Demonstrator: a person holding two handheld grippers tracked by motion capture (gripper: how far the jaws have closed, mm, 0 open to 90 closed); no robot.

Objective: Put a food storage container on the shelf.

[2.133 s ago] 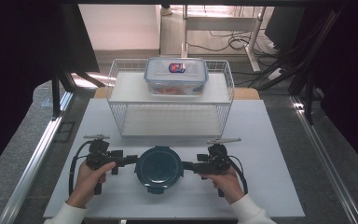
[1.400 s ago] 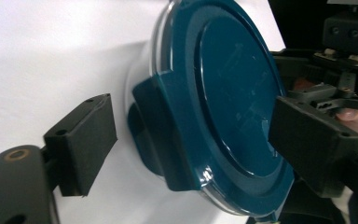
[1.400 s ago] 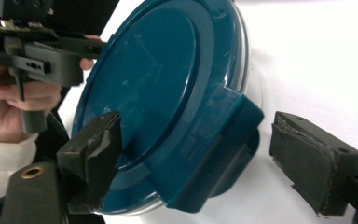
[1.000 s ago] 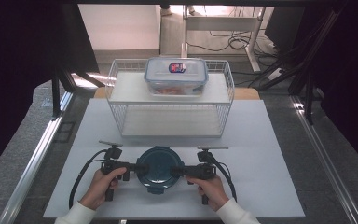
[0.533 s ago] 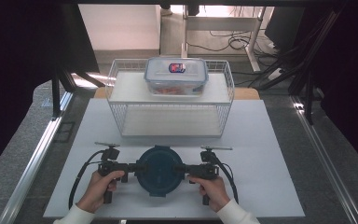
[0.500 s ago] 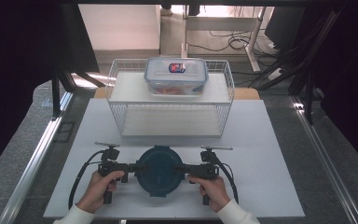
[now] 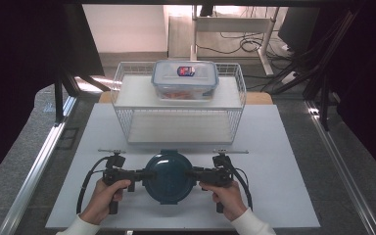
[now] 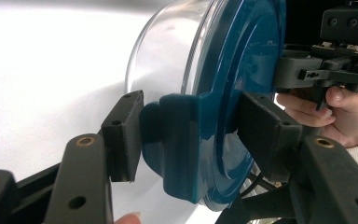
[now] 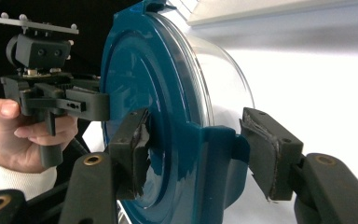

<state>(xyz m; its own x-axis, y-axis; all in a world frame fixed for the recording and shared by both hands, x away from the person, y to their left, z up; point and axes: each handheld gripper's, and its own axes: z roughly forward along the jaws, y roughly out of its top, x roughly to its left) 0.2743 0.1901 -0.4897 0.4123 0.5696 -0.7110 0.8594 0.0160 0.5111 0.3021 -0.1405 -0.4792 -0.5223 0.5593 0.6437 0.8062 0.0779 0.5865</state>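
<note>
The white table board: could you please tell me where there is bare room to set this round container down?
The white table board is bare left and right of the white wire basket, and beside each hand. Between the basket and the blue-lidded round glass container, only a narrow strip is free.

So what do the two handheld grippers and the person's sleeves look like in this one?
Both the left gripper and the right gripper are matte black, with flat rectangular jaw pads on arms pinned with brass-coloured rivets. The right gripper's pads look worn and ragged at the edges. A black cable loops from each, and a thin grey plate sits on top. The person wears white ribbed sleeves.
</note>
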